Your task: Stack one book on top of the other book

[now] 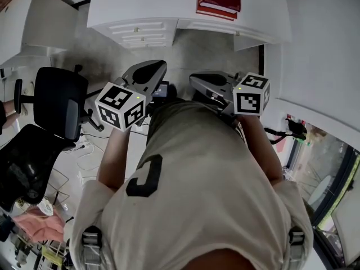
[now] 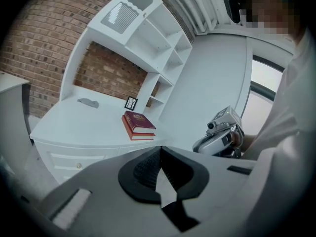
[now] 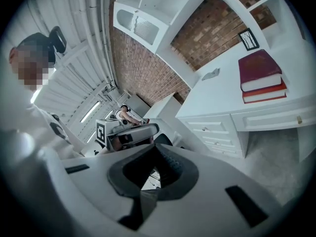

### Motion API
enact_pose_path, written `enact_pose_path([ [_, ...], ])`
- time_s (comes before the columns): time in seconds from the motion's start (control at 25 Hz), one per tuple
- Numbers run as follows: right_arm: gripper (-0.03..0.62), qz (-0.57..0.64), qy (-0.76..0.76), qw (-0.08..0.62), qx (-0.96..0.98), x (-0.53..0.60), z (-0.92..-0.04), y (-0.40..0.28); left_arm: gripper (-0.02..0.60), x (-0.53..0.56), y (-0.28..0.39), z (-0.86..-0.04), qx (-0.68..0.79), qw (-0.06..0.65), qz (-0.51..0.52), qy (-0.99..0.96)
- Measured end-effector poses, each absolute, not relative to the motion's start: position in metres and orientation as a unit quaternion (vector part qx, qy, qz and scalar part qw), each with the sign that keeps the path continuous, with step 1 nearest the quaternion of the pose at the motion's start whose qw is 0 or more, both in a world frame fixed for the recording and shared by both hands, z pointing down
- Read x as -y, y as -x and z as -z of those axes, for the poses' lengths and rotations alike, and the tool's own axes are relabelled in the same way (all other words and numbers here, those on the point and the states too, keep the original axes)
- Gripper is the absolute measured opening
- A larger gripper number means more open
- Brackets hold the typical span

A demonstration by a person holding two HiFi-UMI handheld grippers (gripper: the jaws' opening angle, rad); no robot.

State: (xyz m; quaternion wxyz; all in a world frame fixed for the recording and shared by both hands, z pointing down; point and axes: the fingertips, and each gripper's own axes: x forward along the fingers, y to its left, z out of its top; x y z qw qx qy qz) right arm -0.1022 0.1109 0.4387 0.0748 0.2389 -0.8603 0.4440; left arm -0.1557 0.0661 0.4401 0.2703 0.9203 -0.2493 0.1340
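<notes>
both grippers are held close to the person's chest, well apart from the desk (image 1: 140, 4). the left gripper (image 2: 160, 152) has its jaws together on nothing, and so has the right gripper (image 3: 155, 151). on the far desk, the dark red book (image 3: 259, 68) lies flat on the red book (image 3: 266, 95).

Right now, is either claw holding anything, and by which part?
Nothing is held. The left claw and right claw are shut and empty; the books lie on the desk.
</notes>
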Motion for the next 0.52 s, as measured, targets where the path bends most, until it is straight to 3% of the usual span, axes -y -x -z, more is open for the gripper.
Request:
enact_pose_path([
  [0.52, 0.005, -0.431, -0.239, 0.079, 0.866, -0.098, -0.435, 0.119, 0.004, -0.059, 0.172, -0.436, 0.256, 0.262, -0.128, -0.922],
])
